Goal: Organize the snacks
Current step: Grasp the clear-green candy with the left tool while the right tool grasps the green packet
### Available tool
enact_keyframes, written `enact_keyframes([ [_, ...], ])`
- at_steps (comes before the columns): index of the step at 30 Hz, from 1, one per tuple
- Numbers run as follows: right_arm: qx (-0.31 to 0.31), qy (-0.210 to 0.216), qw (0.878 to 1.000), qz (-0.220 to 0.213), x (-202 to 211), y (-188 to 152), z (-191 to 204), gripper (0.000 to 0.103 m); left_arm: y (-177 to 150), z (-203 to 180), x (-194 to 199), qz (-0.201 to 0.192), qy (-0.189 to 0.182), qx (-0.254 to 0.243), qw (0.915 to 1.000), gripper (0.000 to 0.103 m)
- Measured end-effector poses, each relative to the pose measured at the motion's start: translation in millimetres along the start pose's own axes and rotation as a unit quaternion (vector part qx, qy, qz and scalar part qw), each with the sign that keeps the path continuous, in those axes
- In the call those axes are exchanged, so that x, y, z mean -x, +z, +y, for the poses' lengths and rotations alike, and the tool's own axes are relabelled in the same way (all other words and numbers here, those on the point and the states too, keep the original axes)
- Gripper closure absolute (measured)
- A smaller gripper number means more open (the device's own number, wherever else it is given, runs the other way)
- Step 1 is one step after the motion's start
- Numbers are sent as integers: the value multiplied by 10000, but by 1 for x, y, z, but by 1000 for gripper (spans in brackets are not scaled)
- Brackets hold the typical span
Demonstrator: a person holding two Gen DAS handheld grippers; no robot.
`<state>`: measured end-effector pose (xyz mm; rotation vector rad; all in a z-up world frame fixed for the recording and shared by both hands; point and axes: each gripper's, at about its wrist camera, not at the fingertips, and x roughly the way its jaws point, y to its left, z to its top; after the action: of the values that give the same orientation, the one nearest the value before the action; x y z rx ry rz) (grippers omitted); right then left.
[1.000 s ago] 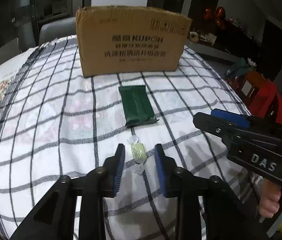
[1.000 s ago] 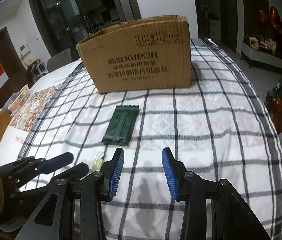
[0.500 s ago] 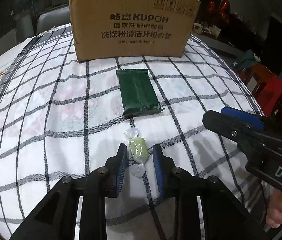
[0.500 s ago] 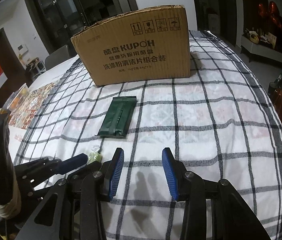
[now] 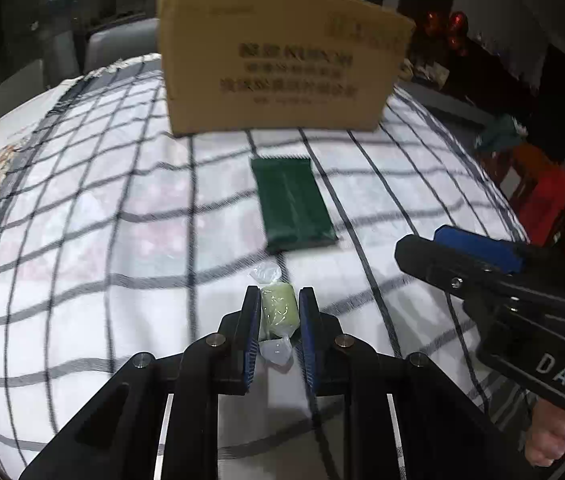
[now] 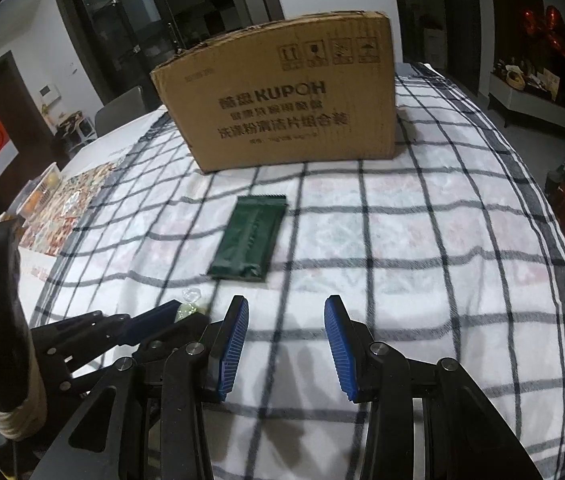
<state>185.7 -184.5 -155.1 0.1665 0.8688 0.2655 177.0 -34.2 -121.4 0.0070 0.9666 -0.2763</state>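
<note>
- Your left gripper (image 5: pixel 279 312) has its blue pads pressed against both sides of the pale green wrapped candy (image 5: pixel 278 310), whose clear twisted ends stick out near and far of the pads
- Whether the candy is lifted off the checked tablecloth (image 5: pixel 102 240) cannot be told
- Your right gripper (image 6: pixel 286 344) hangs over the cloth on the right with its pads spread wide and nothing between them
- A dark green snack packet (image 5: pixel 292 204) lies flat just beyond the candy, apart from it
- A cardboard box (image 6: pixel 282 92) printed KUPOH stands at the far side of the table, behind the packet
- A red chair (image 5: pixel 550 204) sits off the table's right edge
</note>
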Motion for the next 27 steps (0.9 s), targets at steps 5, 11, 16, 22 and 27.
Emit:
enact_keyframes([
  [5,43,175,9998,-118,-7,14,11,62,8,18,13,-208,183,148,9995,83],
  [11,122,179,9997,-71,-28,31,28,62,18,38,20,-409,509,179,9977,83],
  [16,112,90,9998,107,-52,40,35,62,24,48,17,-464,649,171,9967,83],
  [22,125,-201,9994,261,-76,40,37,62,28,55,12,-482,668,210,9964,83],
  [27,207,-265,9990,311,-85,41,39,62,29,57,10,-484,672,233,9963,83],
])
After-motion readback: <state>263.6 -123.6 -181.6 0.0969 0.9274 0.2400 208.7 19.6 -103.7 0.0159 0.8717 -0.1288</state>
